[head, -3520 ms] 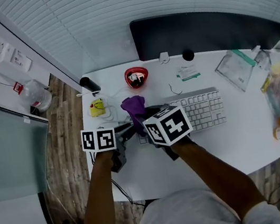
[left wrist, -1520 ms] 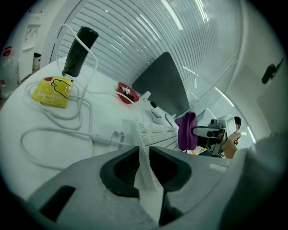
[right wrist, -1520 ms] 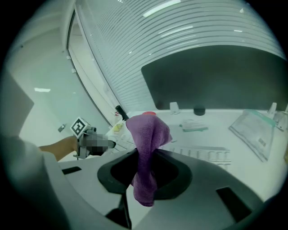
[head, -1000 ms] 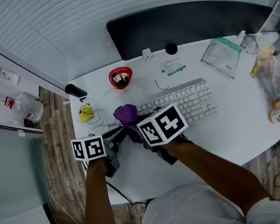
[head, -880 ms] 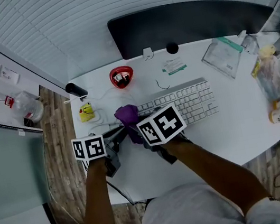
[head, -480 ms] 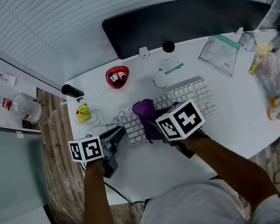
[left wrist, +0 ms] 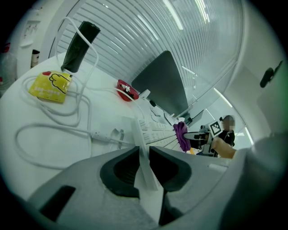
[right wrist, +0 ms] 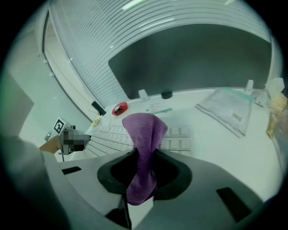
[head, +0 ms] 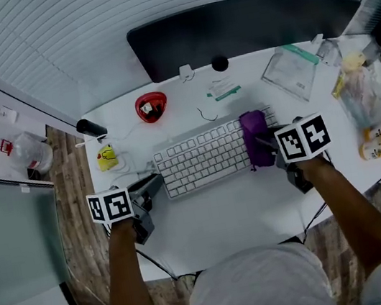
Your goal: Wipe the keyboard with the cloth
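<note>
Keyboard (head: 206,158): white, set slantwise on the white desk (head: 216,216) in front of the dark monitor (head: 241,26); left end nearer the person than the right end.

Cloth (head: 256,138): purple, bunched into a tall fold, lying across the keys toward the keyboard's right end and touching them; lower part pinched in the right tool.

Right gripper (right wrist: 145,151): at the right end of the keyboard, pointing steeply down; jaws drawn narrow and gripping the cloth, with purple fabric filling the gap between the pads, rising in a loop above them and hanging in a tail below.

Left gripper (left wrist: 144,147): at the keyboard's near left corner, well apart from the right one; jaws narrow, clamped on the keyboard's thin white edge, which runs up between both pads.

Marker cubes: one on each tool, black-and-white squares facing up in the head view.

Behind the keyboard: red bowl (head: 151,107) holding small items, a slip of paper (head: 218,92) beside it toward the right.

Left of the keyboard: yellow packet (head: 106,156) among loops of white cable (left wrist: 67,108); black cylinder (head: 91,127) at the desk's far left edge.

Right side of the desk: clear plastic bag (head: 295,72) lying flat; farther right, a clutter of bottles and packets, too small to tell apart.
</note>
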Available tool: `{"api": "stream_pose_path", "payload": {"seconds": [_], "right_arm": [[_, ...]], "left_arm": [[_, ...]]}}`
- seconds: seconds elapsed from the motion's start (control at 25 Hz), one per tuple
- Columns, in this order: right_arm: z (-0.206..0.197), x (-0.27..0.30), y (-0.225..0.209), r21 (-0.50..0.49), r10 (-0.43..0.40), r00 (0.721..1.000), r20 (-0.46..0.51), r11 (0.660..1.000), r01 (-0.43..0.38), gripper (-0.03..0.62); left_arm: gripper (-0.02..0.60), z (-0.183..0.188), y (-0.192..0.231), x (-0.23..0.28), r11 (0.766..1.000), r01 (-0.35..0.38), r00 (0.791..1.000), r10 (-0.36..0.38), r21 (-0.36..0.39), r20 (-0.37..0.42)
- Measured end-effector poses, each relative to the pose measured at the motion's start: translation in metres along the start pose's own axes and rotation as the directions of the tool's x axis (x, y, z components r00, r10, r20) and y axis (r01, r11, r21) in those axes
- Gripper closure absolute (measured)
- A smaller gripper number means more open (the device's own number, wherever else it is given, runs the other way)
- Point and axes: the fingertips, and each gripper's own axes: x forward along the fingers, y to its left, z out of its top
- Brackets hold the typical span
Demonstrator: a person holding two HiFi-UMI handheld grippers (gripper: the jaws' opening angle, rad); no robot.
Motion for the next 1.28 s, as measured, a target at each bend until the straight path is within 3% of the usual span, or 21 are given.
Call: {"api": "stream_pose_path", "payload": {"seconds": [0.16,0.32,0.44,0.56,0.72,0.88,1.04,1.28], "right_arm": [[-0.007,-0.024,-0.042,0.042,-0.078,0.997,0.007,0.996,0.078,0.510],[-0.011,-0.041,-0.046,0.045,-0.105,0.994,0.029,0.994,0.103,0.510],[-0.007,-0.046,-0.008,0.002,-0.046,0.997,0.063,0.999,0.046,0.510],[-0.003,-0.035,0.060,-0.041,0.080,0.992,0.094,0.996,-0.076,0.510],[-0.007,0.003,0.154,-0.082,0.250,0.965,0.081,0.966,-0.243,0.510],[-0.018,0.046,0.211,-0.071,0.328,0.944,0.030,0.943,-0.325,0.510],[-0.028,0.074,0.221,-0.026,0.333,0.943,-0.004,0.942,-0.333,0.510],[-0.026,0.063,0.183,-0.079,0.263,0.965,0.003,0.962,-0.262,0.510]], "left_arm": [[0.501,0.000,0.000,0.000,1.000,-0.003,1.000,0.003,0.002,0.000],[0.501,0.000,-0.001,0.000,1.000,-0.005,1.000,0.005,0.004,0.000],[0.503,0.000,-0.001,0.000,1.000,-0.002,1.000,0.002,0.006,0.003],[0.503,0.000,-0.001,0.000,1.000,0.001,1.000,-0.001,0.002,0.008],[0.503,0.000,0.000,0.000,1.000,0.005,1.000,-0.005,-0.002,0.011],[0.503,0.000,0.000,0.000,1.000,0.013,1.000,-0.013,-0.010,0.014],[0.503,0.000,0.000,0.000,1.000,0.015,1.000,-0.015,-0.016,0.017],[0.505,0.000,0.000,-0.001,1.000,0.011,1.000,-0.011,-0.010,0.015]]}}
